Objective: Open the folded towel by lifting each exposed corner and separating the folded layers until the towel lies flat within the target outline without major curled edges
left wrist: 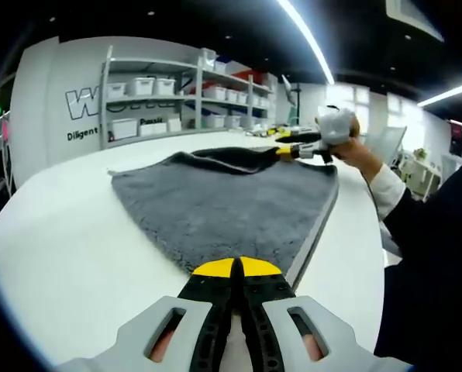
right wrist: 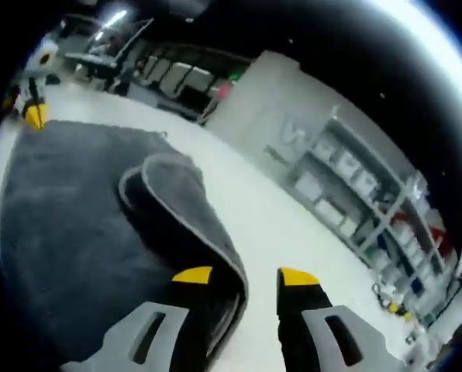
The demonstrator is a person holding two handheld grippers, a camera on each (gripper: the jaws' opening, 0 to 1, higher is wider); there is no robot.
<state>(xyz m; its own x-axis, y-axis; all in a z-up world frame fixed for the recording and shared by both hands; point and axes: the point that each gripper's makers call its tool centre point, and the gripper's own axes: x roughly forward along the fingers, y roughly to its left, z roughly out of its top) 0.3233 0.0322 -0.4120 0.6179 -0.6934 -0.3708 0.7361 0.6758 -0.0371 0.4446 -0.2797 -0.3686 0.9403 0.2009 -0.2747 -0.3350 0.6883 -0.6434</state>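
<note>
My left gripper (left wrist: 236, 271) fingers clench the grey towel's (left wrist: 231, 205) near corner as an anchor; my right gripper (right wrist: 243, 277) grasps the curled edge, lifting it to unfold.

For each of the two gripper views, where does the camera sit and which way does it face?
Left gripper view: rides on the left gripper, whose yellow-tipped jaws are shut at the near edge of the grey fluffy towel; it faces across the white table to the storage shelves; a hand and dark sleeve hold the right gripper.
Right gripper view: rides on the right gripper, jaws around the towel's curled edge, facing the shelves.
Shared: towel, table, shelves.
</note>
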